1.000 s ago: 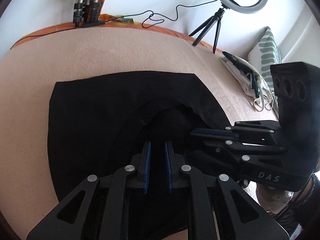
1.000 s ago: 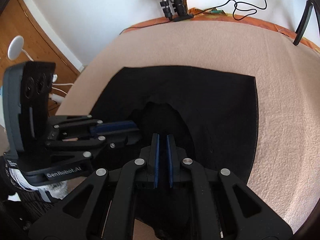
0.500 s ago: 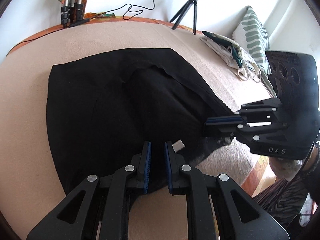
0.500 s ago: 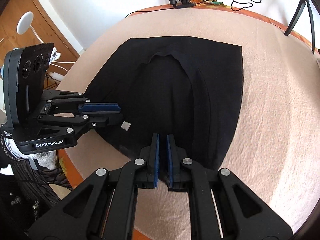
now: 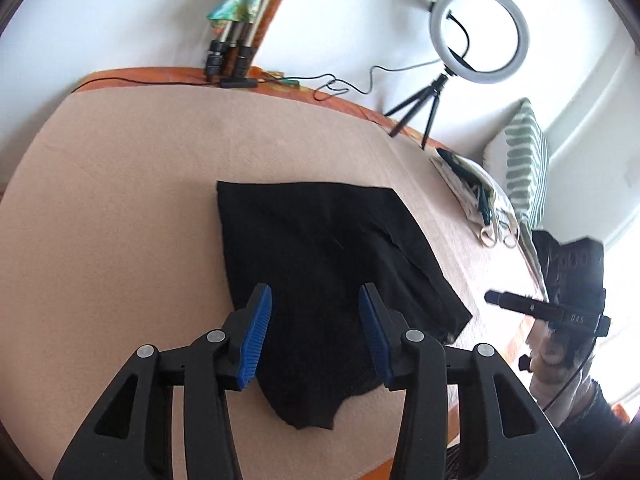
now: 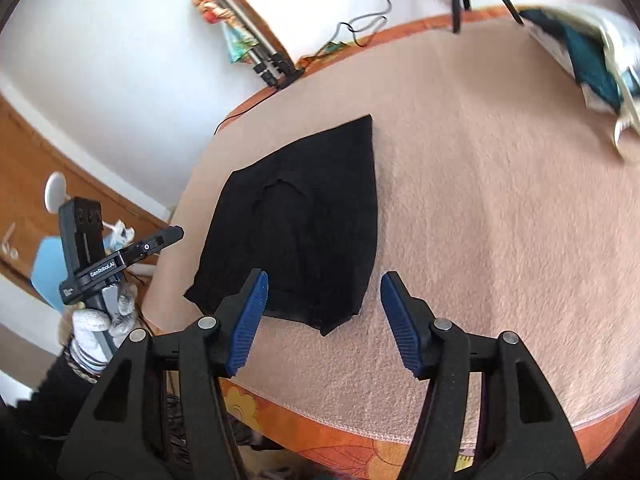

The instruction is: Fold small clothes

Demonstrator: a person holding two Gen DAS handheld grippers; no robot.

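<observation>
Here, a black garment (image 5: pixel 328 264) lies flat on a peach-coloured blanket (image 5: pixel 120 208) that covers a bed, folded into a compact shape with one straight side and a narrow, rounded end nearest the cameras. Nothing touches the cloth.

The left gripper (image 5: pixel 316 336) hovers above the near end of the garment with its blue-padded fingers spread wide apart and nothing between them. In the right wrist view this same tool (image 6: pixel 120 260) appears off the left side of the bed, held by a hand in a light glove.

The right gripper (image 6: pixel 324 320) also has its fingers spread wide and holds nothing; it hangs over the blanket's near edge, with the garment's corner (image 6: pixel 332 322) showing in the gap between the pads. From the left wrist view it (image 5: pixel 560 304) sits well off to the right, beyond the bed's edge.

Farther back, a ring light (image 5: pixel 478 34) stands on a small tripod at the far edge. A striped pillow (image 5: pixel 524 160) and a loose pile of pale clothes (image 5: pixel 476 196) lie to the right.
</observation>
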